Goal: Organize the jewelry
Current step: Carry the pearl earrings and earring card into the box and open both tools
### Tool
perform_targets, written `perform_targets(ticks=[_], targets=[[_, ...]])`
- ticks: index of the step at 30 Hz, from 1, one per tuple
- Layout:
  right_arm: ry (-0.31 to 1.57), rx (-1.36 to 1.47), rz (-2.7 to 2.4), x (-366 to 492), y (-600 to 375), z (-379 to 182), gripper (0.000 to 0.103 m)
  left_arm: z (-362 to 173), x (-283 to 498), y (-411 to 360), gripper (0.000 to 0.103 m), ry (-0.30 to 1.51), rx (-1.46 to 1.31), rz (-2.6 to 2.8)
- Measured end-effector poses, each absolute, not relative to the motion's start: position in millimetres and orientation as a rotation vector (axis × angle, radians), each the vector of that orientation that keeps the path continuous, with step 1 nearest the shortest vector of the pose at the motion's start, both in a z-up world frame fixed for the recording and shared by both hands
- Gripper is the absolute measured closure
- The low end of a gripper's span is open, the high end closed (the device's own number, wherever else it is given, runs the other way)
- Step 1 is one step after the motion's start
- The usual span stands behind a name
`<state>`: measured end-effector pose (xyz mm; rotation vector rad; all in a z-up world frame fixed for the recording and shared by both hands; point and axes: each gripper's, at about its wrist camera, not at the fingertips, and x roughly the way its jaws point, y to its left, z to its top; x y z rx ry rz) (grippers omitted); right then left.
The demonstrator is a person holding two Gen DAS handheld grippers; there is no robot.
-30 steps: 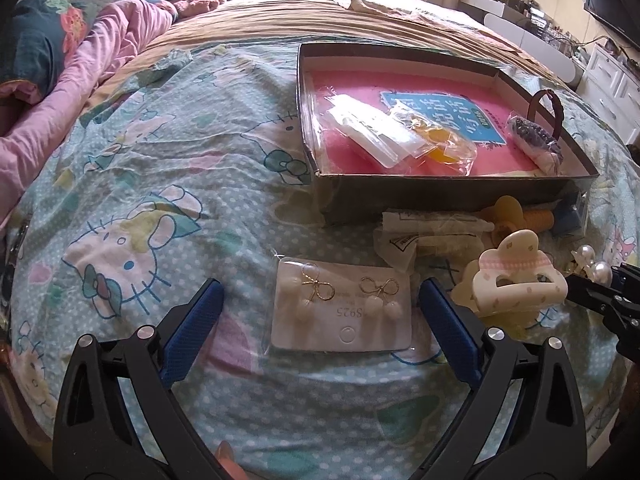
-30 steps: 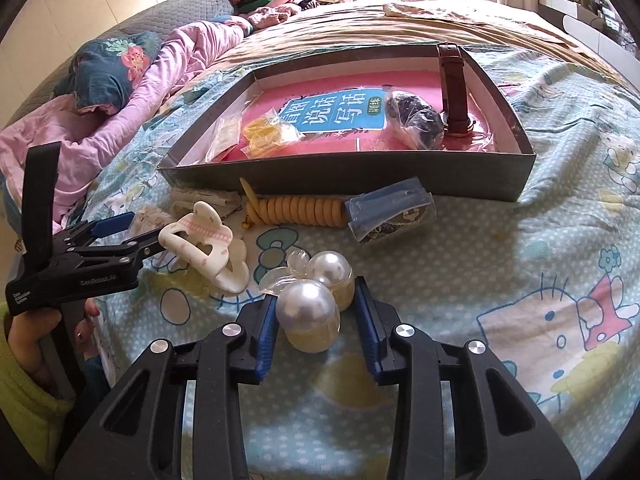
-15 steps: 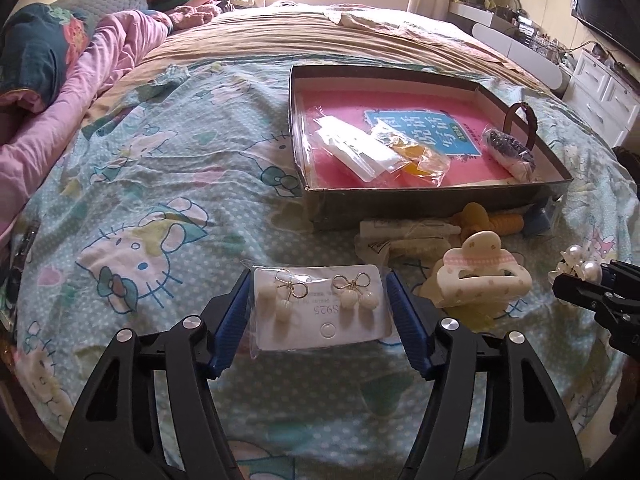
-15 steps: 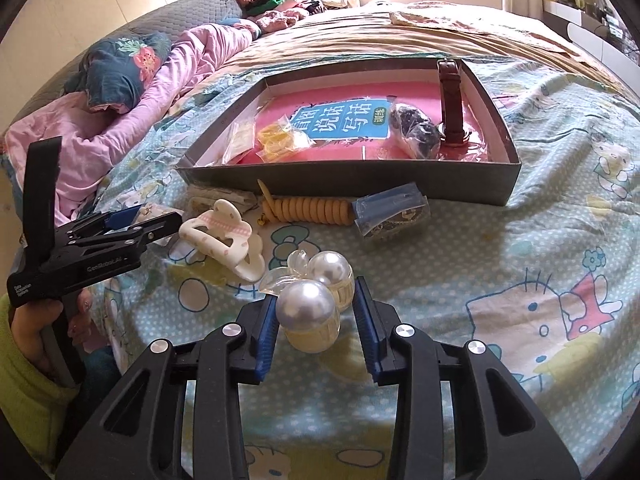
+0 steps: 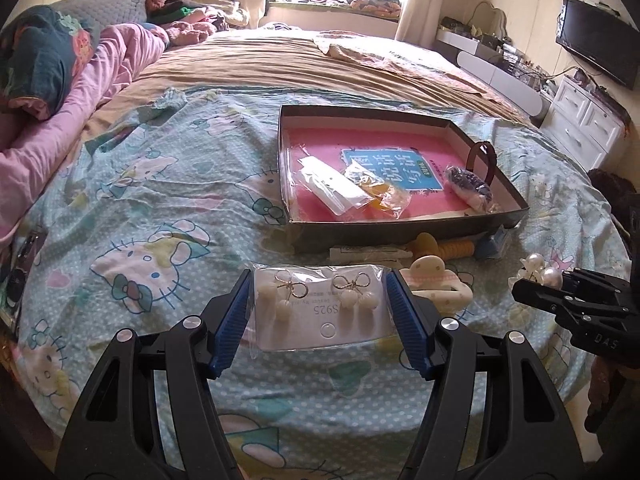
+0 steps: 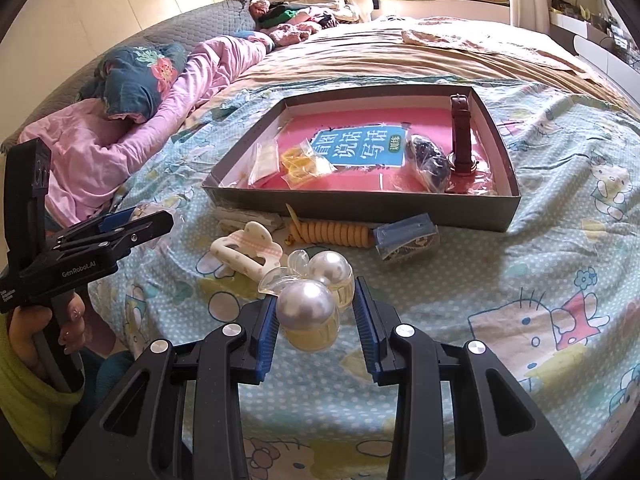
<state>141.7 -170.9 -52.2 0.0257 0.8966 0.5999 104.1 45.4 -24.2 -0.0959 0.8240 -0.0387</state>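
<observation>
My left gripper [image 5: 320,312] is shut on a bagged white earring card [image 5: 320,308] with two bow-and-pearl earrings, held above the bed. My right gripper [image 6: 316,316] is shut on a pearl hair clip [image 6: 308,304] with two large pearls; it shows at the right of the left wrist view [image 5: 540,272]. A dark shallow box [image 6: 360,204] with a pink book inside holds bagged items and a brown watch [image 6: 460,136]. The box shows in the left wrist view [image 5: 400,232] too.
On the Hello Kitty sheet in front of the box lie a cream claw clip [image 6: 248,252], an orange spiral hair tie [image 6: 332,234], a blue packet [image 6: 406,238] and a flat packet [image 6: 244,218]. Pink bedding [image 6: 120,144] lies at the left.
My left gripper closed on the earring card and lifted it off the bed. My right gripper kept hold of the pearl clip and rose with it.
</observation>
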Motion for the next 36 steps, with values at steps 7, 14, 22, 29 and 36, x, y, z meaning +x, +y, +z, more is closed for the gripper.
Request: perform_targets(ticks=[7, 14, 22, 29, 36], targets=[[0.863, 0.003, 0.604, 142.7, -168.1, -41.0, 0.069, -16.1, 100.9, 41.8, 0.045, 0.808, -0.107, -0.067], [0.841, -0.002, 0.598, 147.4, -171.3, -31.0, 0.069, -11.4, 98.7, 39.0, 0.045, 0.798, -0.113, -0.079], [0.805, 0.015, 0.565, 159.1, -183.6, -19.3, 0.069, -7.6, 102.4, 37.6, 0.045, 0.792, -0.132, -0.083], [0.779, 0.042, 0.519, 170.5, -200.4, -11.2, 0.069, -3.1, 110.9, 29.1, 0.045, 0.789, -0.148, -0.097], [0.763, 0.062, 0.484, 179.5, -213.4, -4.6, 0.069, 9.7, 122.4, 16.5, 0.045, 0.77, -0.153, -0.122]])
